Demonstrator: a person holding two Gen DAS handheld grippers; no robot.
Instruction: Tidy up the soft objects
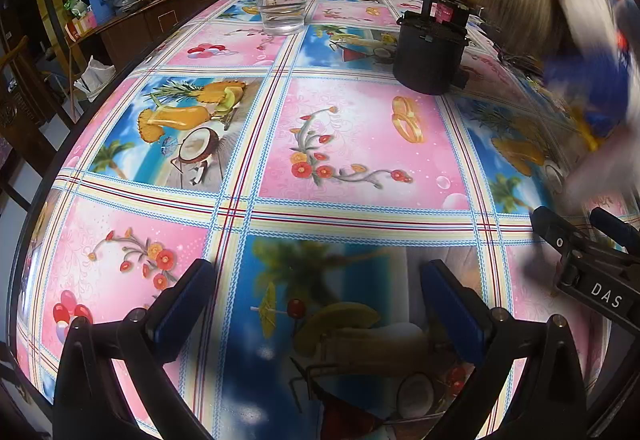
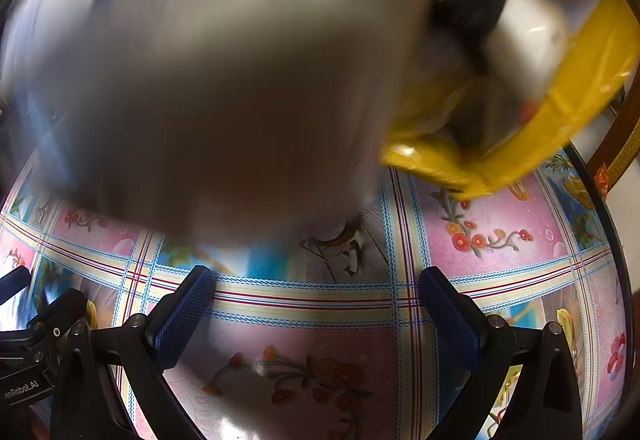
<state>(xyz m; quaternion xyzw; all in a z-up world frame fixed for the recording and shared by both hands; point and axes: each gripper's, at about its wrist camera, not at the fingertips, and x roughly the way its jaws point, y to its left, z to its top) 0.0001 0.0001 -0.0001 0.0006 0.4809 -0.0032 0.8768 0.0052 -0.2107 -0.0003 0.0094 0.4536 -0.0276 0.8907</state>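
A: While both our tools are empty, let us look where the soft things are. The left tool [image 1: 318,304] stands with its blue pads wide apart over the worktop [image 1: 360,144], nothing between them.

B: The right tool [image 2: 316,312] is the same, spread wide and holding nothing. In its view a big blurred grey-white mass [image 2: 224,80] fills the upper left and centre of the frame, very near to the camera, and a yellow plastic bag [image 2: 520,136] is at the upper right.

A: In our left view the same kind of blur is at the upper right corner: a bundle [image 1: 560,8] of blue, white and orange. We cannot tell what each piece is, or whether the bundle lies on the worktop.

B: We judge these things are light and limp. The yellow bag looks thin and slippery, so we should pinch a fold or the rim, not the flat side.

A: Agreed. A soft thing will sag when lifted, so we take it near its middle, or use both tools.

B: Care also for the clear cup [image 1: 282,6] of water at the top centre and the black round container [image 1: 430,52] beside it.
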